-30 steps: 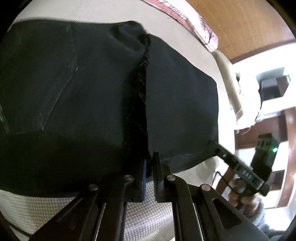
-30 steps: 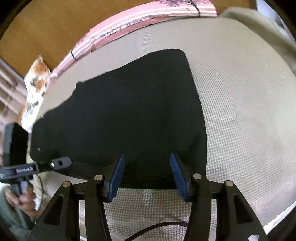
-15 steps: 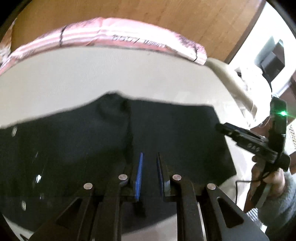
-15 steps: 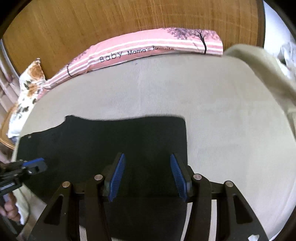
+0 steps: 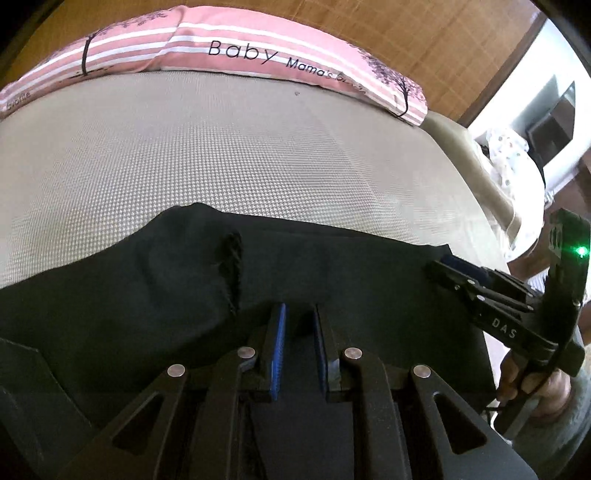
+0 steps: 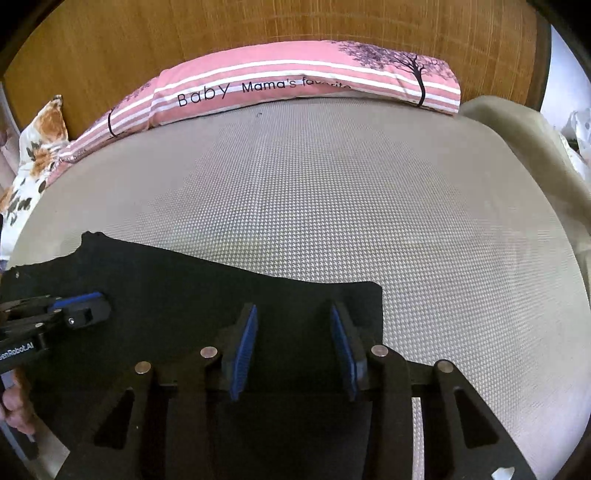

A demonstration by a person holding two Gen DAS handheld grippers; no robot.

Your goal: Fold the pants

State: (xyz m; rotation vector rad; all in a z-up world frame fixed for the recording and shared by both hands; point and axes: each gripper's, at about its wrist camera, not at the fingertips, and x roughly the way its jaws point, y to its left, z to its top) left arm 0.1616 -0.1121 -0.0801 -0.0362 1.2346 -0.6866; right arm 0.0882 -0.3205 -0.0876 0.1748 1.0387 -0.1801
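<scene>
Black pants (image 5: 155, 306) spread flat across the near part of a bed (image 6: 332, 206), on a beige waffle-textured mattress cover; far edge of the cloth running roughly left to right, with a small raised hump and a frayed seam or slit (image 5: 232, 258) showing in the left wrist view. Square right-hand corner of the fabric (image 6: 369, 295) lying flat in the right wrist view, bare mattress beyond and beside it. Left gripper (image 5: 298, 343) low over the pants near the slit, blue-padded fingers (image 5: 277, 347) narrowly parted with a slim gap between them and no cloth visibly caught; whether the tips touch the fabric cannot be told. Right gripper (image 6: 298, 343) above the pants close to that right corner, blue pads (image 6: 243, 350) spread wide apart, nothing between them. Each gripper visible from the other's camera: right gripper at the right edge of the left wrist view, over the cloth's right end, held in a bare hand (image 5: 532, 387), green light lit on its body; left gripper at the left edge of the right wrist view, its blue tip over the dark cloth. Pink striped pillow (image 6: 295, 85) printed "Baby Mama's favorite" lying along the far side of the bed against a wooden headboard (image 6: 221, 33), well apart from the pants. Floral cushion (image 6: 40, 147) at the far left corner.
</scene>
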